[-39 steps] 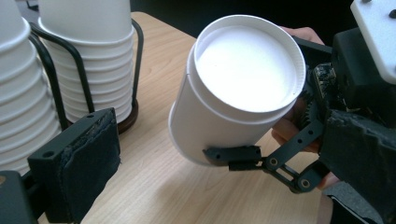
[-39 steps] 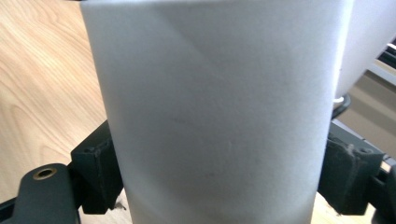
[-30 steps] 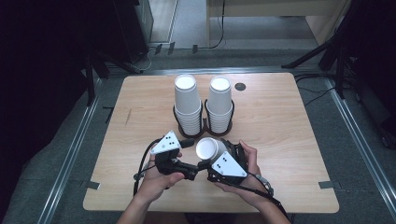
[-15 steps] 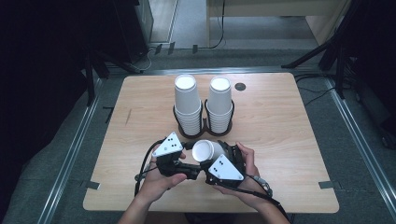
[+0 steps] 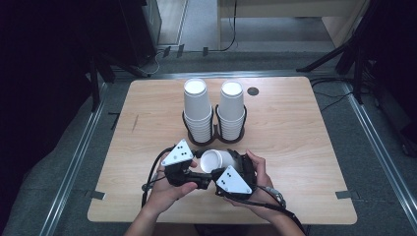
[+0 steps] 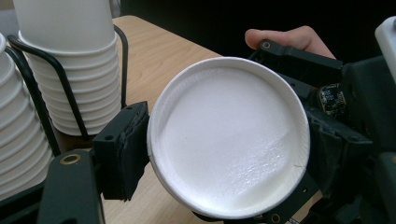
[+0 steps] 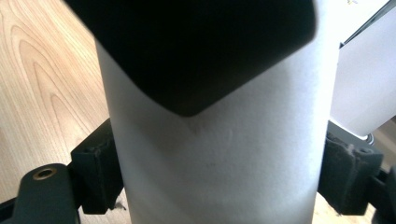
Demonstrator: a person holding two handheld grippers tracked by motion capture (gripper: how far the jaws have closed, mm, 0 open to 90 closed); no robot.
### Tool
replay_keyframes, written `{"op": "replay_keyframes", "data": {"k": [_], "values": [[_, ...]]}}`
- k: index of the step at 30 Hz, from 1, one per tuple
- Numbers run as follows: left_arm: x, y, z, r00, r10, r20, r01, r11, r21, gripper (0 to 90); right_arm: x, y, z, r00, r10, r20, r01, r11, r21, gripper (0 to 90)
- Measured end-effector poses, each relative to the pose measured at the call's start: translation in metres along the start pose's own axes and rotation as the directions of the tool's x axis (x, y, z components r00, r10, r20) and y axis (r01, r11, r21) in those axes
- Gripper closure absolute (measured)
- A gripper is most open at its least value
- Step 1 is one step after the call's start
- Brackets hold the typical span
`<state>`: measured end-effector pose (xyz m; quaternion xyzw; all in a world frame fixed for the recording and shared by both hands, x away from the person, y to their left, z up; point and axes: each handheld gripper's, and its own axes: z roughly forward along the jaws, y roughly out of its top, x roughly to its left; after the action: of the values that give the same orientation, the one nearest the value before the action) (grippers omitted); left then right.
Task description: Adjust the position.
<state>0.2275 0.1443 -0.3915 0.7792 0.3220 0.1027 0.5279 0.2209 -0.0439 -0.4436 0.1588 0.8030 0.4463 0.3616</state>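
Lab: railed floor (image 5: 74, 167), tripod legs (image 5: 339, 59)

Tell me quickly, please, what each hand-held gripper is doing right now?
Left hand-held gripper: jaws just closed on the paper cup's rim.
Right hand-held gripper: shut on the same cup's side.

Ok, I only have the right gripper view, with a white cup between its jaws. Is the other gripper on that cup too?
Observer: Yes. The left gripper has just been closing its jaws on the cup, pads on the rim at its open mouth.
Operator: Anything inside it?
Observer: No. The left gripper view looks straight into it, and it is empty.
Operator: What's behind it?
Observer: Two stacks of white cups standing in a black wire holder.
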Motion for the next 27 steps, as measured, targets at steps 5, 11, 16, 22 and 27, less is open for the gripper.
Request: {"op": "replay_keyframes", "data": {"k": [5, 11, 16, 22, 27], "values": [[0.005, 0.000, -0.002, 0.9995, -0.011, 0.030, 0.011, 0.9999, -0.013, 23.8, 0.000, 0.001, -0.001, 0.9999, -0.010, 0.004, 0.010, 1.000, -0.004, 15.9], [0.006, 0.000, -0.002, 0.9991, -0.007, 0.042, 0.008, 0.9999, -0.013, 24.7, 0.000, 0.001, -0.001, 0.9999, -0.010, 0.003, 0.010, 1.000, -0.005, 14.8], [0.011, -0.001, -0.004, 0.9963, -0.026, 0.081, 0.028, 0.9994, -0.021, 25.2, -0.003, -0.001, -0.002, 0.9996, 0.019, -0.022, -0.020, 0.999, -0.026, 11.9], [0.018, -0.002, -0.007, 0.9896, -0.049, 0.135, 0.055, 0.9976, -0.041, 25.3, -0.012, -0.007, -0.002, 0.9923, 0.087, -0.088, -0.091, 0.995, -0.041, 4.5], [0.022, -0.002, -0.011, 0.9859, -0.064, 0.155, 0.075, 0.9950, -0.066, 25.3, -0.020, -0.011, -0.006, 0.9848, 0.111, -0.133, -0.121, 0.990, -0.067, 2.4]]}}
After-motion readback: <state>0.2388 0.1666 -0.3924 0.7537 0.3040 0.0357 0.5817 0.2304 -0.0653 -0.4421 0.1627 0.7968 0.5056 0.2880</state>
